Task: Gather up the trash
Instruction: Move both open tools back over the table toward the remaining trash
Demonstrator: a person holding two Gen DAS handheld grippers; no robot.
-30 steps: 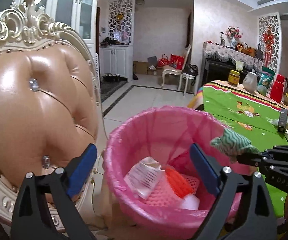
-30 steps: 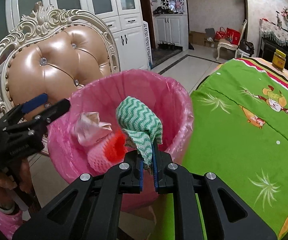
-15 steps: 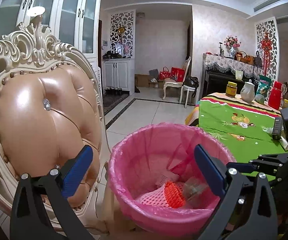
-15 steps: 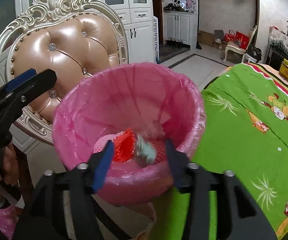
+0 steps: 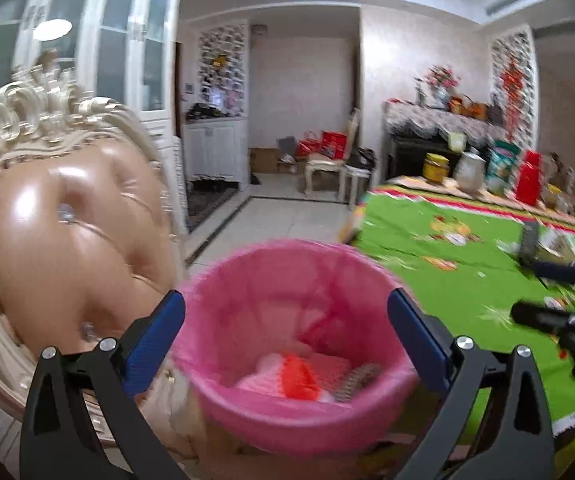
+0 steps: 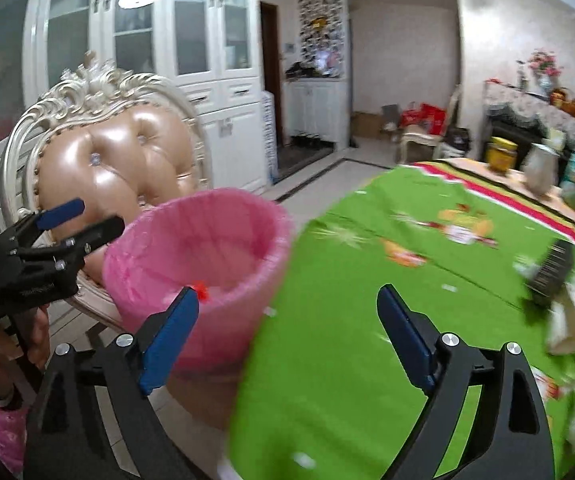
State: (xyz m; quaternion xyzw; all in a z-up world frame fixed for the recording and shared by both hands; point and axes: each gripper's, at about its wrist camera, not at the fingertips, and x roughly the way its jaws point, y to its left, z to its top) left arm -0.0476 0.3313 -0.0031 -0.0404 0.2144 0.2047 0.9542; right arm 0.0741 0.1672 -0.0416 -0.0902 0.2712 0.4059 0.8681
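Left of the tongs, a tan tufted chair with a carved cream frame. Behind it, tall white glass-door cabinets. To the right, a table under a green cartoon cloth, with a yellow jar, a pale jug and a red carton at its far end. Straight ahead, far off, a white side chair beside red bags.

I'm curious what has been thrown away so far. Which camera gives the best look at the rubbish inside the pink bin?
The left wrist view: it looks down into the pink bin, showing the rubbish, a blurred pink, orange-red and white heap. The right wrist view sees the bin from the side; only a speck of orange-red shows above the rim.
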